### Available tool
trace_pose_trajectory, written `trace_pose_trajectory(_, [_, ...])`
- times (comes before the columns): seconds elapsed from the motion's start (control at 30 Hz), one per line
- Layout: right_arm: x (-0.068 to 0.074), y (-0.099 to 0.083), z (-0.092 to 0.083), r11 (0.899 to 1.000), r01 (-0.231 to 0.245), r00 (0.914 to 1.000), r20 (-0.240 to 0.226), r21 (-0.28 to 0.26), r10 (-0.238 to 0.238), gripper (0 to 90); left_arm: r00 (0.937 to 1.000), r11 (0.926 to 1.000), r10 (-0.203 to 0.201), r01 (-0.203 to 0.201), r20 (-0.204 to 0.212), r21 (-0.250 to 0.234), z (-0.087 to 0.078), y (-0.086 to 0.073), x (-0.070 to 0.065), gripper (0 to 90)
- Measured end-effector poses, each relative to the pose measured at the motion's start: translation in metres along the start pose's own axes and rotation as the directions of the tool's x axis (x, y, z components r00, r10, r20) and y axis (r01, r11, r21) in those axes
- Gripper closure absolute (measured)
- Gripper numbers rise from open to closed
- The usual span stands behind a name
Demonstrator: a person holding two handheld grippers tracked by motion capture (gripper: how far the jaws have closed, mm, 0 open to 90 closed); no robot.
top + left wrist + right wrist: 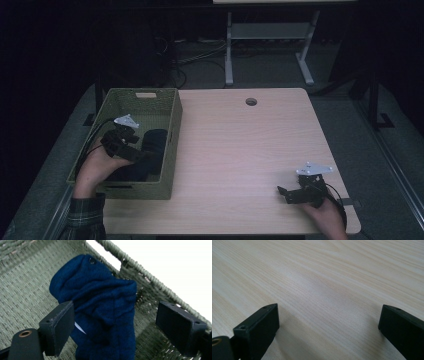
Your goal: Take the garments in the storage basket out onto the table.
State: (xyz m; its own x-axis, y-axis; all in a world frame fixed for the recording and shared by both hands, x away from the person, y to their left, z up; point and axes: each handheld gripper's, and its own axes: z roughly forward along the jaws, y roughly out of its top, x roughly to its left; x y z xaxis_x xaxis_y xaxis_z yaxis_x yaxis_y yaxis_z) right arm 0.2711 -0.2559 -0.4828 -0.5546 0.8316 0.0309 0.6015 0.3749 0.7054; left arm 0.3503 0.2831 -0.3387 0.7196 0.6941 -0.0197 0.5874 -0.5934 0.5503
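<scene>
Inside woven basket, left gripper fingers spread wide, straddling navy knit garment, not clamped. Right gripper fingers wide apart, empty, over bare counter.

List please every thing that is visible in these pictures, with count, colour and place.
basket: one, green woven, left part of the table.
knit garment: one, dark blue, lying inside the basket, between the open jaws of the left tongs.
table: one, light wood, with a round hole near its far edge.
frame legs: white, on the floor behind the table.
left tongs: one, black, open, inside the basket.
right tongs: one, black, open, low over the table's near right corner.
sleeve: one, plaid, bottom left.
</scene>
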Motion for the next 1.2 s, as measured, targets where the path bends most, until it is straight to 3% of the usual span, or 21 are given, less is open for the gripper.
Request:
trace_pose_trajectory(0.63, [0.0,0.0,0.0,1.0,0.0,1.0,0.002,0.0,0.0,3.0,0.9981,0.9938,-0.049,0.046,0.036,0.101,0.026,-0.009,0.01,15.0])
trace_pose_trajectory(0.83, [0.0,0.0,0.0,1.0,0.0,1.0,0.002,0.0,0.0,3.0,0.9976,0.9906,-0.037,0.029,0.059,0.134,0.034,-0.009,0.008,14.9])
trace_pose_trajectory(1.03, [0.0,0.0,0.0,1.0,0.0,1.0,0.002,0.0,0.0,3.0,0.9983,0.9793,-0.023,0.012,0.053,0.202,0.045,-0.011,0.008,14.9])
trace_pose_trajectory(1.2, [0.0,0.0,0.0,1.0,0.0,1.0,0.002,0.0,0.0,3.0,0.9986,0.9735,-0.026,0.015,0.046,0.228,0.051,-0.014,0.011,14.9])
